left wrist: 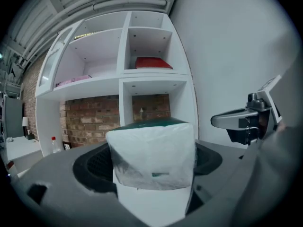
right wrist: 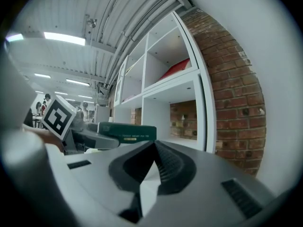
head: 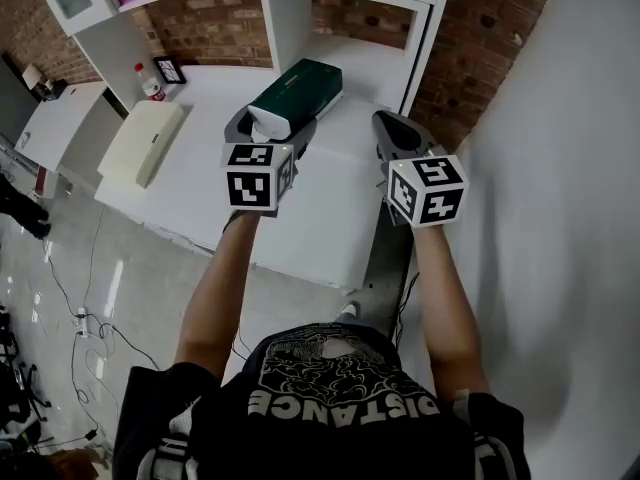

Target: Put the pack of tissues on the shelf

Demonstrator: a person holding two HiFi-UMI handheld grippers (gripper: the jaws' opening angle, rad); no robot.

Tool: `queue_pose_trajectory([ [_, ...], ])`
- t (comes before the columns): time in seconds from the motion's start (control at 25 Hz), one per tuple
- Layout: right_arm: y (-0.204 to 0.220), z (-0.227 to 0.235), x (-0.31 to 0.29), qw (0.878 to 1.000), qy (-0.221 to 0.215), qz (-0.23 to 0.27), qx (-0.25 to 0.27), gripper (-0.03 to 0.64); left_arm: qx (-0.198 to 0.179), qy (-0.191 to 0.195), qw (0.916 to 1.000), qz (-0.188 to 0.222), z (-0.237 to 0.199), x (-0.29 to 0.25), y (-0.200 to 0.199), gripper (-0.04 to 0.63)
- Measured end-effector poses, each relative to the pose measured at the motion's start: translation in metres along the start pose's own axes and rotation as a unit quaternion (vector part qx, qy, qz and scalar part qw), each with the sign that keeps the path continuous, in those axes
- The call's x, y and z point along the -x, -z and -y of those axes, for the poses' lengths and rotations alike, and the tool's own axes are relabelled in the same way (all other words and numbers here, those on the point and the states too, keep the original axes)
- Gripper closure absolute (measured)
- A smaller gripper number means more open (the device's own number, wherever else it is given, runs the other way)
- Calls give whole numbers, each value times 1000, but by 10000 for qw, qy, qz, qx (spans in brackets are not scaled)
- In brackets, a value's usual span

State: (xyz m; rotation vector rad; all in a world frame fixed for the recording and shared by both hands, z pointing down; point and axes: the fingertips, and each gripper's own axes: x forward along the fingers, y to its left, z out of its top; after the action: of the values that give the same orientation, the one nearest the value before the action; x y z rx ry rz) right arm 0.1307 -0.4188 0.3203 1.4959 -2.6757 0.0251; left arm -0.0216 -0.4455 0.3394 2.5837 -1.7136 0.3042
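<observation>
Left gripper view shows the left gripper (head: pixel 272 128) clamped on the pack of tissues (left wrist: pixel 151 152), held before the shelf (left wrist: pixel 124 74), not yet placed (right gripper (right wrist: pixel 150 162) closed, empty).

Shirt (head: pixel 340 408) print reads "DISTANCE", tissue pack (right wrist: pixel 128 132) side w/ gold print, too small to read

The dark green rectangular pack of tissues (head: pixel 300 93), wrapped in clear plastic that looked whitish at its near end, was clamped at that end between the jaws of the left gripper (head: pixel 272 133). It lay roughly level, with its long side pointing away towards the lower right compartment of the white shelf unit (head: pixel 268 28), an open-fronted frame with brick wall behind its lower bays.
</observation>
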Motion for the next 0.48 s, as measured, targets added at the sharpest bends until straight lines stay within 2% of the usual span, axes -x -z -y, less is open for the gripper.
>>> queue_pose_trajectory([
  [0.16,-6,13,-14,9999,-138,-14,60,614,-4,-63,10000,-16,1,-17,-6,143],
  [0.48,-4,20,-37,9999,-75,-73,-13,614,-157,180,9997,-9,-1,-39,-13,143],
])
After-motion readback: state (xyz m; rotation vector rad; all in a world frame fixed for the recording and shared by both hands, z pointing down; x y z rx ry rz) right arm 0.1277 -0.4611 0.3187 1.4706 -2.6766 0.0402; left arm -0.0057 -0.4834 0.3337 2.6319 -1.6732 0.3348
